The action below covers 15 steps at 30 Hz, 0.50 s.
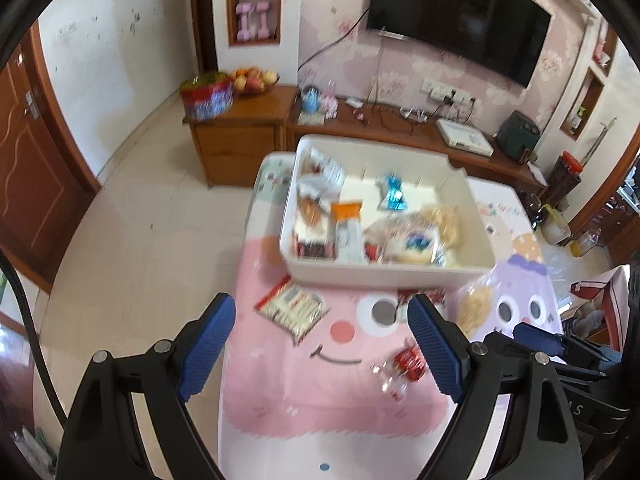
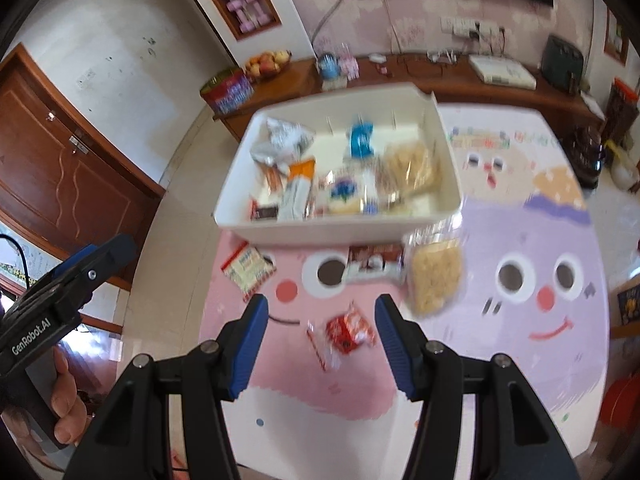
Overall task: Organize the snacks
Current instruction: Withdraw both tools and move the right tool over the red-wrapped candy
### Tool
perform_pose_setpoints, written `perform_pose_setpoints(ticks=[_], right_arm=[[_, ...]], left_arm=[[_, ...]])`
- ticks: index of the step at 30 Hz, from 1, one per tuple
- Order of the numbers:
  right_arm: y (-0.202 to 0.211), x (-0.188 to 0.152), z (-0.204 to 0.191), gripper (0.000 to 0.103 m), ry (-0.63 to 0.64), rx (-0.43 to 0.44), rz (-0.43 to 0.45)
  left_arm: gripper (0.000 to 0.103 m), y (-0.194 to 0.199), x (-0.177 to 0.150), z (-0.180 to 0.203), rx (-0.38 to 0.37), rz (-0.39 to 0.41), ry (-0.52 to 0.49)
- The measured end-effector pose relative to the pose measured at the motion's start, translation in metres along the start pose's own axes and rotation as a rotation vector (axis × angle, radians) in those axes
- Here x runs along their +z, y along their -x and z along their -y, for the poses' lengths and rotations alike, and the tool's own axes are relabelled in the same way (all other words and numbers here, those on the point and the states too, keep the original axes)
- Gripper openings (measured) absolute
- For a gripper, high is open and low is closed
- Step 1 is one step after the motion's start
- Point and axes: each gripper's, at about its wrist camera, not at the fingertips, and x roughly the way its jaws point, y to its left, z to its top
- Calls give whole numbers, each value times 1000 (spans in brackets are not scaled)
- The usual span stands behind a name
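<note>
A white bin (image 1: pixel 384 276) (image 2: pixel 320 232) stands on the cartoon-print tablecloth (image 1: pixel 340 396) (image 2: pixel 520 364) with several snack packets inside. Loose snacks lie in front of it: a red-and-white packet (image 1: pixel 292 308) (image 2: pixel 248 266), a brown-and-white packet (image 2: pixel 372 264), a clear bag of yellowish crackers (image 1: pixel 474 304) (image 2: pixel 434 276), and a small red packet (image 1: pixel 404 364) (image 2: pixel 350 330). My left gripper (image 1: pixel 322 304) hangs wide open above the cloth, holding nothing. My right gripper (image 2: pixel 320 304) is open above the small red packet, its pads clear of it.
The table's left edge drops to bare floor (image 1: pixel 152 216). Behind the table runs a wooden cabinet (image 1: pixel 240 136) with a fruit bowl (image 1: pixel 250 78) and a TV (image 1: pixel 460 12) above. A hand (image 2: pixel 66 400) shows at the lower left of the right wrist view.
</note>
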Motion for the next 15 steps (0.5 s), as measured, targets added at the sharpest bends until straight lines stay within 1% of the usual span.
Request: perform_pose_setpoints(ticks=[2, 8, 11, 15], right_arm=[[-16, -10, 3, 56, -18, -7, -31], [-70, -37, 14, 56, -78, -40, -116], [-95, -46, 20, 56, -133, -47, -161], [-118, -50, 27, 56, -215, -54, -204]], left_arm=[[87, -16, -10, -6, 7, -37, 18], [87, -62, -33, -23, 37, -110, 70], [87, -87, -41, -30, 50, -148, 96], [87, -120, -45, -43, 40, -200, 185]])
